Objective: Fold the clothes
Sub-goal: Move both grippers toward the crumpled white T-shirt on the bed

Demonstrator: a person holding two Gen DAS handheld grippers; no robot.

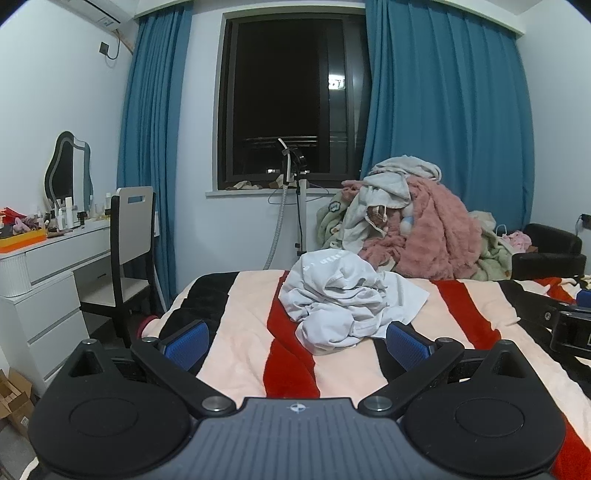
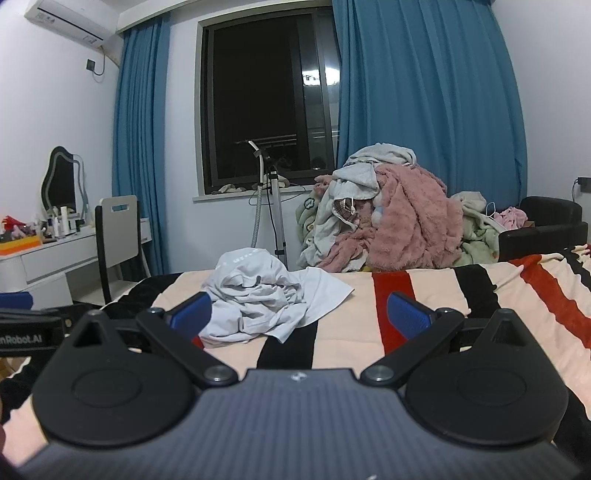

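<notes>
White crumpled garment (image 1: 343,299) lies bunched on the striped blanket (image 1: 236,332) — pink, red and black bands — mid-bed, a flat flap spread to its right. Faint lettering on its top fold, too small to read. In the right wrist view the only legible writing is "nRobot.AI", cut off, on the left gripper's black body at the left edge.

Left gripper (image 1: 297,341) hovers just near of the garment, blue pads wide apart, holding nothing. Right gripper (image 2: 299,314) likewise spread wide and empty, garment (image 2: 266,295) ahead and to its left, behind the left pad.

Far right past the bed, clothes pile (image 1: 413,225) — pink fleece, grey hoodie, green blanket — heaped beside a black armchair (image 1: 550,251). Garment steamer stand (image 1: 299,206) stands under the dark window (image 1: 288,99), blue curtains (image 1: 447,110) on both sides. Far left: white dresser (image 1: 55,266) with mirror (image 1: 68,170), bottles, an orange tray (image 1: 22,240) with small items, contents unclear; chair (image 1: 129,251) tucked in. Cardboard boxes (image 1: 14,402) on floor near left. Air conditioner (image 2: 70,22) is top left.
</notes>
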